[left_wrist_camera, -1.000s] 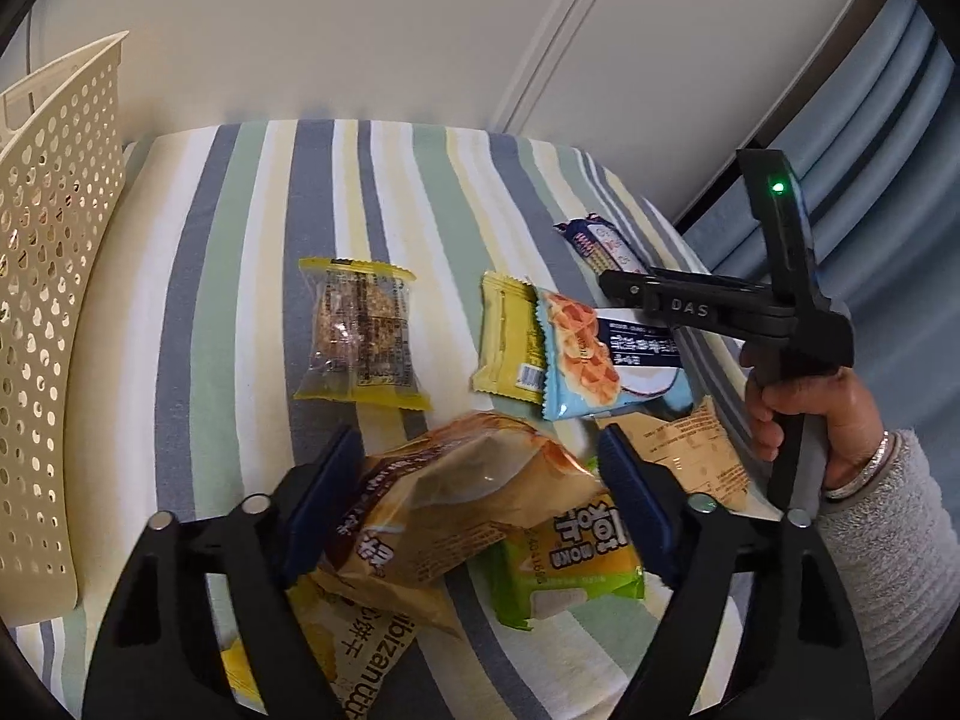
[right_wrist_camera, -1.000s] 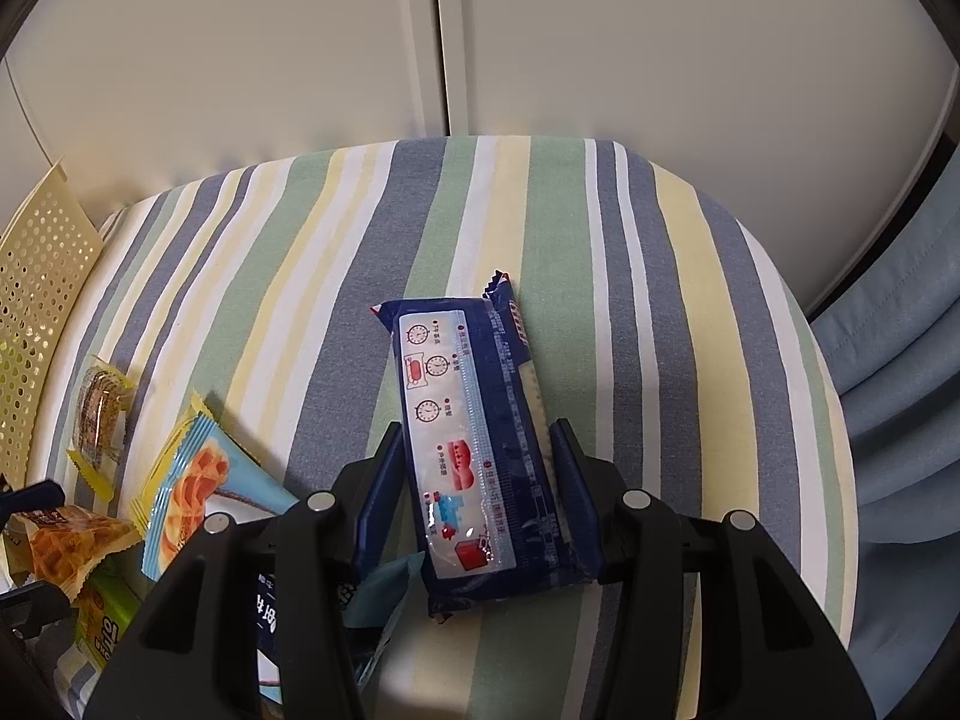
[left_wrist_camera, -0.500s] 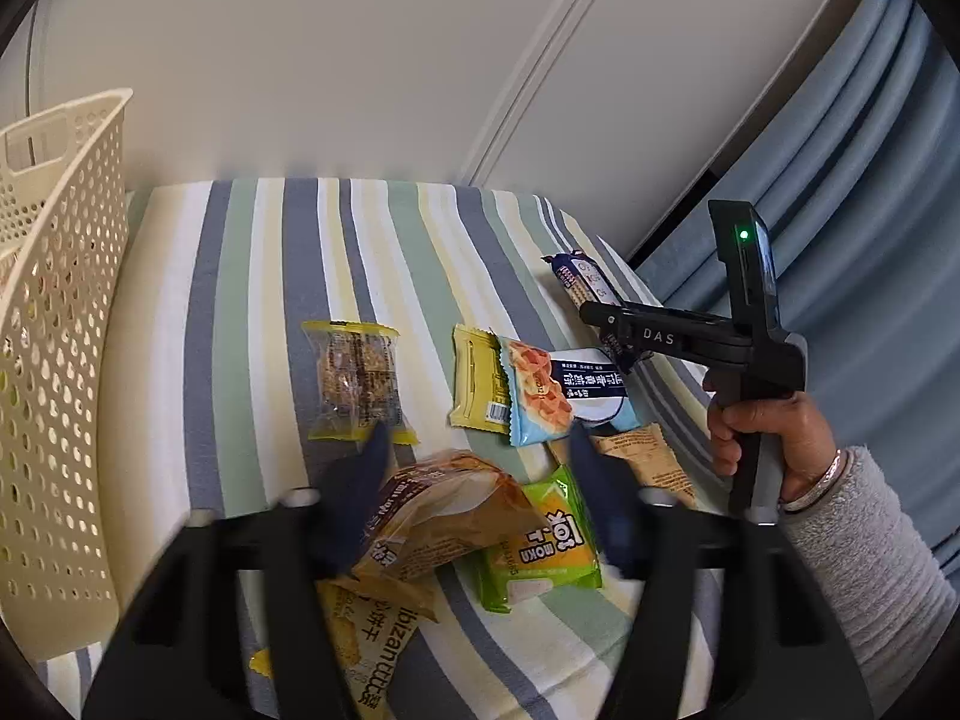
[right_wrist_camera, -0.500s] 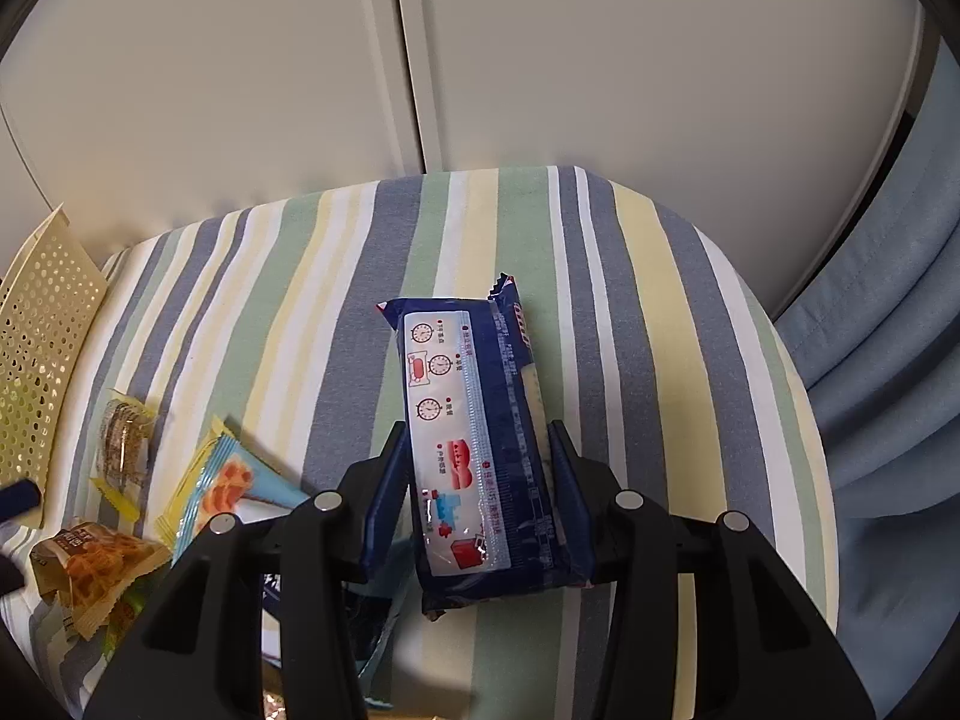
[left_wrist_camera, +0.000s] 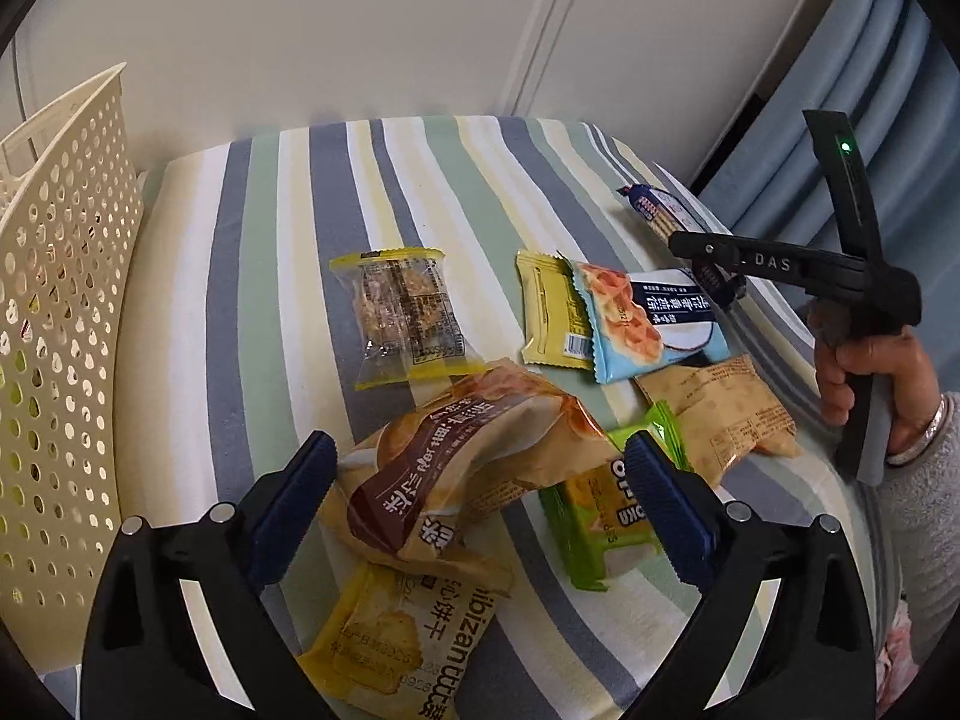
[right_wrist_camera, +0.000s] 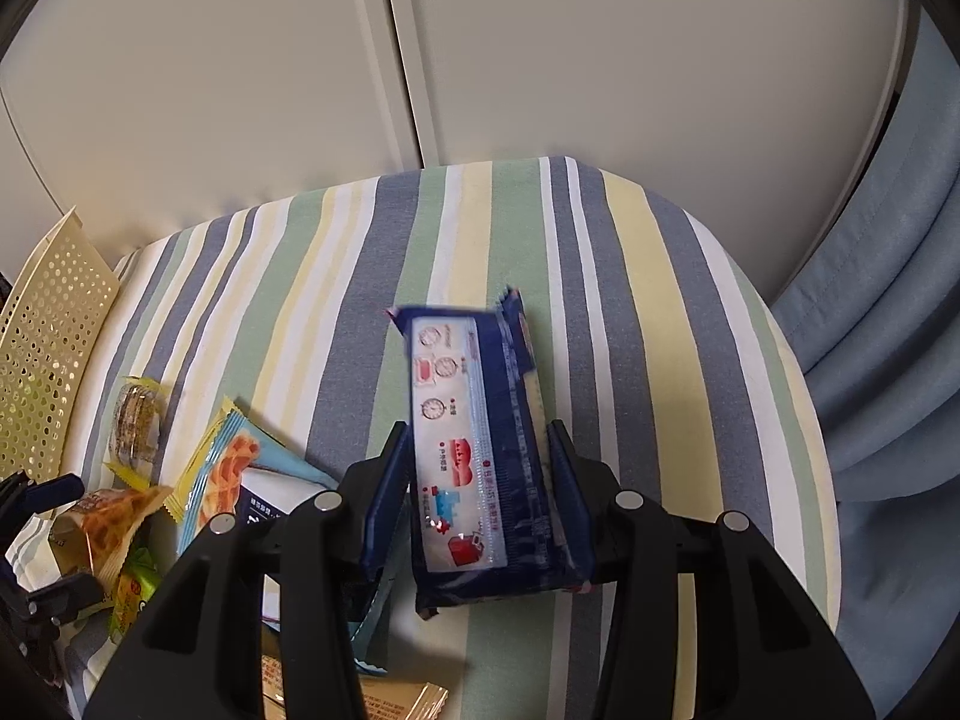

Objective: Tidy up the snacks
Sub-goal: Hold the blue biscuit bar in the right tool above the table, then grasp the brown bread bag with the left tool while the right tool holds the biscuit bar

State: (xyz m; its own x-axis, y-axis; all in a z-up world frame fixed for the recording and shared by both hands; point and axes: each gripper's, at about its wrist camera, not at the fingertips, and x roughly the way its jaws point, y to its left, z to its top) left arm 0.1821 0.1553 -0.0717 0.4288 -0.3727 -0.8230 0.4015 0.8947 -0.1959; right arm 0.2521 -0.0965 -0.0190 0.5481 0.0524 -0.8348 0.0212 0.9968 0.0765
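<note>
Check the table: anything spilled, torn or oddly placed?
Nothing spilled or torn that I can see. The snacks lie loose and overlapping: the brown pastry bag sits atop a yellow biscuit pack, outside the basket.

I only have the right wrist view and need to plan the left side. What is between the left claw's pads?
Observer: A puffed brown-and-orange bag lies between them. The left claw is open.
Operator: Is anything under that bag?
Observer: A yellow biscuit packet pokes out beneath its near end.
Operator: Is my tool's indicator on?
Observer: Yes, a green light glows on the right claw.
</note>
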